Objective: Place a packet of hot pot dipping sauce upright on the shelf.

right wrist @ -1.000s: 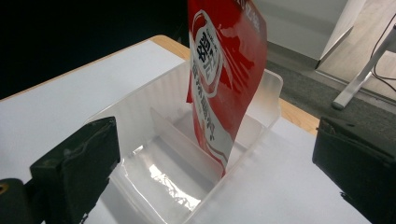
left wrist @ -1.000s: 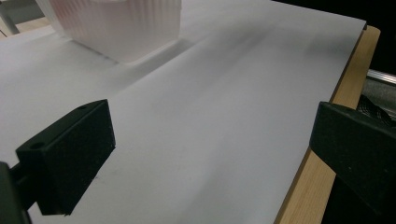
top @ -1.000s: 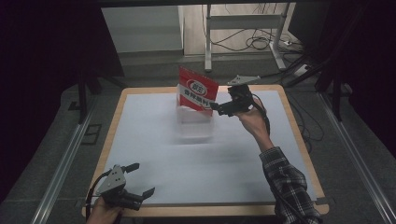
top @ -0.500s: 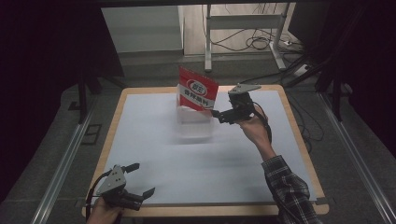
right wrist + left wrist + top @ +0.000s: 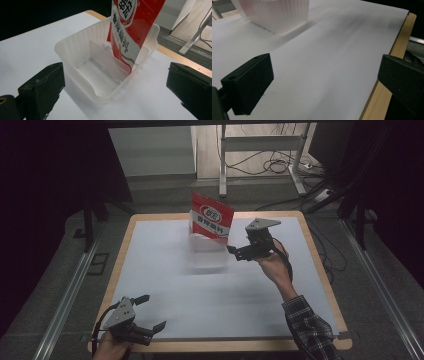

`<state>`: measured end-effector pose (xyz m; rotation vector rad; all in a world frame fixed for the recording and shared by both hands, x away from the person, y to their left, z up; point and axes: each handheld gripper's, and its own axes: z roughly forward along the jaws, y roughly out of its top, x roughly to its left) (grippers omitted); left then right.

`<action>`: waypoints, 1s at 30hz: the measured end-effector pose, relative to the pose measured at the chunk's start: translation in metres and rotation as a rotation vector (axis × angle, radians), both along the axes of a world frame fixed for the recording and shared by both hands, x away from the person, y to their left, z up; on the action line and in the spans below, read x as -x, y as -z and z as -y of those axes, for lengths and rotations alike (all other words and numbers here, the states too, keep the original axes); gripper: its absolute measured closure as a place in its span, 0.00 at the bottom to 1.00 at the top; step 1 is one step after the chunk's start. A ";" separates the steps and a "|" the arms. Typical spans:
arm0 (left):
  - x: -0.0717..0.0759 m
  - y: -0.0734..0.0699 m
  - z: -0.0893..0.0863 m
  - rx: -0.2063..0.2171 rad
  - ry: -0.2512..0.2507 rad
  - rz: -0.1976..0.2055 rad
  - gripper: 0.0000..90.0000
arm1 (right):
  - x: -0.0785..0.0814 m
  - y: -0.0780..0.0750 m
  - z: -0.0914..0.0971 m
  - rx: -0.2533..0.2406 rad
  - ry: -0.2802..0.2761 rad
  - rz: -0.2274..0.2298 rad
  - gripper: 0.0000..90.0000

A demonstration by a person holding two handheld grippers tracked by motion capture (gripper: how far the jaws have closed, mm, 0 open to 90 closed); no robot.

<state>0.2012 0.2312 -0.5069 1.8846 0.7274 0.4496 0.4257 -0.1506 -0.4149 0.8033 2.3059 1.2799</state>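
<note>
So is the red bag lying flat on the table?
No, the red bag stands upright in the clear bin, behind its divider.

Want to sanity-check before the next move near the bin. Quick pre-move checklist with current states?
1. Right tongs open, holding nothing: ok.
2. Red pouch standing in the clear bin's far compartment, behind the divider: ok.
3. Near compartment free: ok.
4. Bin flat on the white sheet: ok.
5. Left tongs open, parked at the near table edge: ok.
6. Pouch stable upright: cannot tell.
</note>
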 end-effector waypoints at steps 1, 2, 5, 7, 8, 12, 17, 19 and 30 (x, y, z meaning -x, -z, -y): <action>0.000 0.000 0.000 -0.002 0.002 0.001 0.00 | 0.001 0.001 0.002 0.003 0.001 -0.006 0.02; 0.000 0.000 0.000 -0.002 0.002 0.001 0.00 | 0.001 0.001 0.002 0.003 0.001 -0.006 0.02; 0.000 0.000 0.000 -0.004 0.003 0.001 0.00 | 0.004 0.003 0.006 0.004 0.003 -0.011 0.02; 0.000 0.000 0.000 -0.001 0.004 0.001 0.00 | 0.007 0.005 0.011 0.007 0.008 -0.013 0.02; 0.000 0.000 0.000 -0.001 0.004 0.001 0.00 | 0.007 0.005 0.011 0.007 0.008 -0.013 0.02; 0.000 0.000 0.000 0.001 0.006 0.002 0.00 | 0.012 0.007 0.019 0.016 0.022 -0.017 0.02; 0.000 0.000 -0.001 0.004 0.007 0.000 0.00 | 0.021 0.005 0.032 0.014 0.038 -0.016 0.02; 0.000 0.000 -0.001 0.005 0.007 0.000 0.00 | 0.024 0.004 0.035 0.009 0.044 -0.015 0.02; 0.000 0.000 -0.001 0.006 0.007 -0.003 0.00 | 0.044 0.005 0.055 0.007 0.065 -0.014 0.02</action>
